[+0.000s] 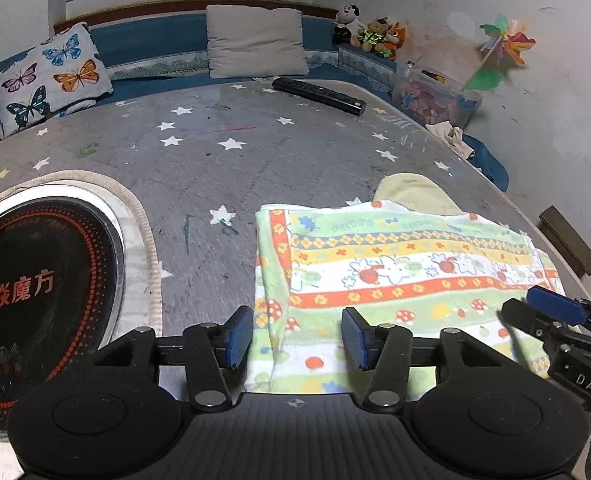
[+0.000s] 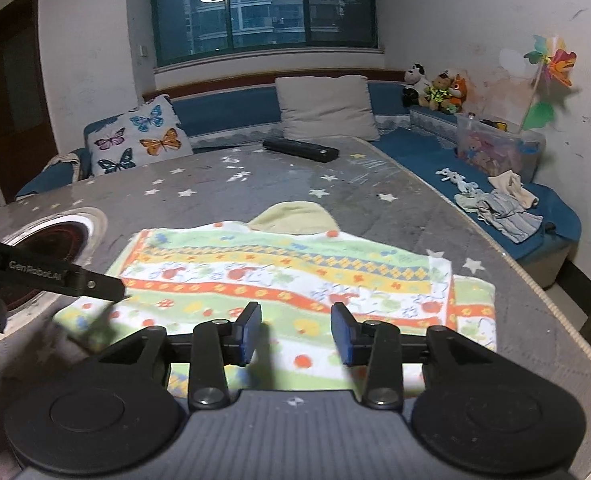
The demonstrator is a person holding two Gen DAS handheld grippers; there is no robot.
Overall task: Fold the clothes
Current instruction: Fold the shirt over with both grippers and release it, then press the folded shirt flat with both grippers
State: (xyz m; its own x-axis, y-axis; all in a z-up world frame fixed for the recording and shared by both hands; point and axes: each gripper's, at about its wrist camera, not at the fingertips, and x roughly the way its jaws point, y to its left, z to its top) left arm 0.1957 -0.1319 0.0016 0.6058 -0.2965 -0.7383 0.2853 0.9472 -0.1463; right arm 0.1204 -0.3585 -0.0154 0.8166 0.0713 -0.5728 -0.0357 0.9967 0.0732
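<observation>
The patterned cloth (image 2: 287,280) lies spread on the near part of the star-printed desk (image 1: 199,168), already doubled at least once, with a plain yellowish flap (image 2: 291,216) showing at its far edge. It looks like light, limp terry, so it should sag and crease wherever lifted and is best pinched at a corner or along a free hem, not mid-panel. Both tongs hover over its near edge: the left tongs (image 1: 297,338) stand apart above the left border, the right tongs (image 2: 296,334) apart over the middle, neither gripping anything. Counted: one cloth on the desk, two tongs, one round cooktop (image 1: 35,292) at left, one remote (image 1: 319,95), two pillows (image 1: 51,76), three plush toys (image 2: 435,88), one pinwheel (image 2: 551,68), and a small heap of clothes (image 2: 495,204) on the bench.
</observation>
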